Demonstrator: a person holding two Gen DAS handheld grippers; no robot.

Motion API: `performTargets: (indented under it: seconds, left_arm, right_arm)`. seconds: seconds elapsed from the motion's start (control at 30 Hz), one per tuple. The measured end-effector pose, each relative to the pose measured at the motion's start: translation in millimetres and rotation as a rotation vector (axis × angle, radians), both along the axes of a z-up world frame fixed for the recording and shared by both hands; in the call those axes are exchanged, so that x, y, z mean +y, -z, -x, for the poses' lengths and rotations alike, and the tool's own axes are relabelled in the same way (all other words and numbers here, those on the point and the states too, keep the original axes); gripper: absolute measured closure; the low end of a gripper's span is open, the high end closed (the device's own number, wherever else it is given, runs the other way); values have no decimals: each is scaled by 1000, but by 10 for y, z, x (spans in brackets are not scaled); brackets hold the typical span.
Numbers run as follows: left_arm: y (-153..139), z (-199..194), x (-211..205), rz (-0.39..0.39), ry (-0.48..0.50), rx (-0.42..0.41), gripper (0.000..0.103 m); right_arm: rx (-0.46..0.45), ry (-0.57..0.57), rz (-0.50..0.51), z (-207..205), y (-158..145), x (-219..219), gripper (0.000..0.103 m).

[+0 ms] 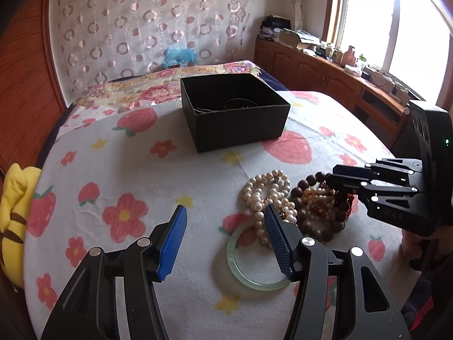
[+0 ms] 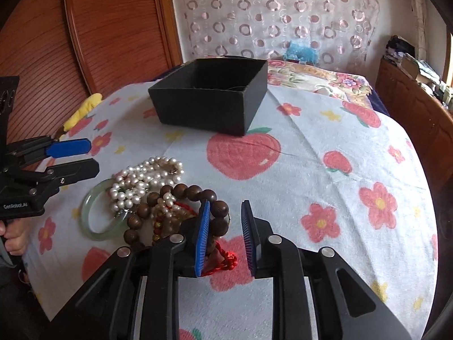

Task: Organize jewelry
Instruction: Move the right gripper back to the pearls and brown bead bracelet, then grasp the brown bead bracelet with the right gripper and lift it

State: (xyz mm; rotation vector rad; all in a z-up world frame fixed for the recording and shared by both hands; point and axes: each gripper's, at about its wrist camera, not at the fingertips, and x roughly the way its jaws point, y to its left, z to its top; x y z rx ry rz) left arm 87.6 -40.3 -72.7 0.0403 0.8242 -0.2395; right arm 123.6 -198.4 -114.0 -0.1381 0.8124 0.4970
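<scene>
A heap of jewelry lies on the flowered cloth: a white pearl necklace (image 1: 269, 195) (image 2: 144, 178), a pale green jade bangle (image 1: 254, 263) (image 2: 97, 212), dark brown wooden bead bracelets (image 1: 314, 221) (image 2: 192, 195) and a red cord (image 2: 226, 257). A black open box (image 1: 235, 110) (image 2: 209, 96) stands behind, with a thin chain inside. My left gripper (image 1: 226, 221) (image 2: 85, 155) is open, just left of the pearls. My right gripper (image 2: 226, 218) (image 1: 331, 175) is open, its jaws astride the wooden beads and red cord.
The cloth with strawberries and flowers (image 1: 127, 170) covers a bed. A yellow plush toy (image 1: 14, 212) lies at its left edge. A wooden headboard (image 2: 113, 28) is at the left. Wooden cabinets with clutter (image 1: 325, 65) stand under the window at the right.
</scene>
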Motion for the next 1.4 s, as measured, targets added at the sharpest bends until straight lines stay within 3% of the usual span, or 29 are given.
performTargets:
  seconds: [0.17, 0.27, 0.57, 0.73, 1.03, 1.4]
  left_arm:
    - [17, -39, -27, 17, 26, 20, 49]
    - [45, -92, -59, 37, 51, 45, 56]
    - [165, -315, -87, 112, 67, 125, 65]
    - [155, -317, -116, 147, 95, 133, 92]
    - [-5, -211, -85, 133, 69, 64, 97]
    - [-471, 0, -22, 167, 54, -66, 97]
  right_arm:
    - [-5, 8, 7, -7, 6, -3, 78]
    - [-8, 18, 11, -6, 1, -17, 78]
    - [-20, 25, 27, 7, -8, 1, 78]
    - [-20, 31, 28, 1, -11, -9, 78]
    - [-25, 32, 34, -10, -13, -11, 78]
    - [-22, 31, 30, -5, -10, -18, 78]
